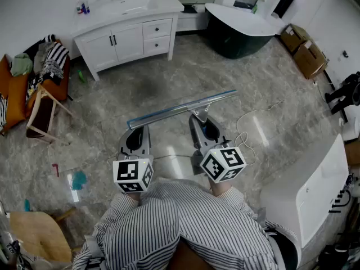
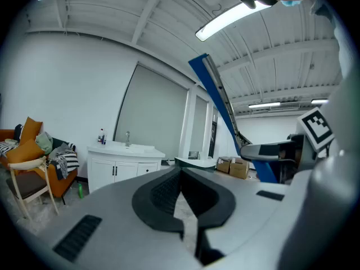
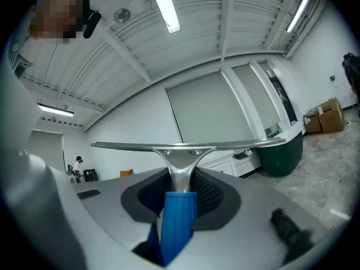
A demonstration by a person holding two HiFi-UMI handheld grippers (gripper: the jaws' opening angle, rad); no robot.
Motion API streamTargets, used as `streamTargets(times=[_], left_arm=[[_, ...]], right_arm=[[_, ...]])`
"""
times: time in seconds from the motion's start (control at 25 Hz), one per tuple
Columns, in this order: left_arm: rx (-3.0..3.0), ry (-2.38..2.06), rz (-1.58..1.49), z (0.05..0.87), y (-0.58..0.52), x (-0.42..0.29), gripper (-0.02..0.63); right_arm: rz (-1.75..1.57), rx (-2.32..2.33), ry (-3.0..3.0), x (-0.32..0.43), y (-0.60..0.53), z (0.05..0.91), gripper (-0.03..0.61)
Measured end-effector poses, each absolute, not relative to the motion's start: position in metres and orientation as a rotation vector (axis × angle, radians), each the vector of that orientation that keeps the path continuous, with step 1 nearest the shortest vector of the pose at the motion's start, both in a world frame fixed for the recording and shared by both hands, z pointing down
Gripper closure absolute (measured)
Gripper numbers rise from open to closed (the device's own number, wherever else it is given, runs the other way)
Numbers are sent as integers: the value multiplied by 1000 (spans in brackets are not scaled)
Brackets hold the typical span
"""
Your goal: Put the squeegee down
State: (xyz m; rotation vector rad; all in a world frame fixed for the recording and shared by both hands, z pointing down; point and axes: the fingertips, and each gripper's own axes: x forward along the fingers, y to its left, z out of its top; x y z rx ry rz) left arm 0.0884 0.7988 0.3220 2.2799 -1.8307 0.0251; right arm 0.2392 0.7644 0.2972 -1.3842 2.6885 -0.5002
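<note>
Striped shirt point(image 1: 169, 224) is filling the bottom of the head view, and both tongs are poking out just past it. Right tongs point(image 3: 179, 191) are squeezing the blue handle point(image 3: 175, 224) of the squeegee point(image 1: 180, 107) and holding it up in the air over the grey floor point(image 1: 112, 94). Its long metal blade point(image 3: 185, 145) is lying flat and crossways just ahead of the right tongs' tips. One end of it is reaching across in front of the left tongs point(image 2: 181, 191). Those left tongs are closed with nothing in them. They are sitting beside the right tongs and, as far as I can see, not touching the squeegee.

I think the putting-down step is only getting started, because the squeegee is not resting on anything yet. A white sink cabinet point(image 1: 126, 35) is standing well ahead of both tongs, and the floor is lying below them. Next, the right tongs are probably going to need to lower the squeegee slowly until it is resting flat, and only then let go.
</note>
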Motion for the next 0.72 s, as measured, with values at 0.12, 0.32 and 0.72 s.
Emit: streamTargets(times=[0.12, 0.32, 0.72], left_arm=[[2275, -1838, 15, 319, 801, 90, 601], [2264, -1844, 4, 319, 802, 89, 601], [2254, -1850, -30, 319, 805, 91, 601]], right_arm=[[-483, -1402, 2694, 245, 767, 295, 471], [-467, -1424, 2693, 251, 767, 295, 471], [-499, -1371, 2696, 251, 768, 295, 469]])
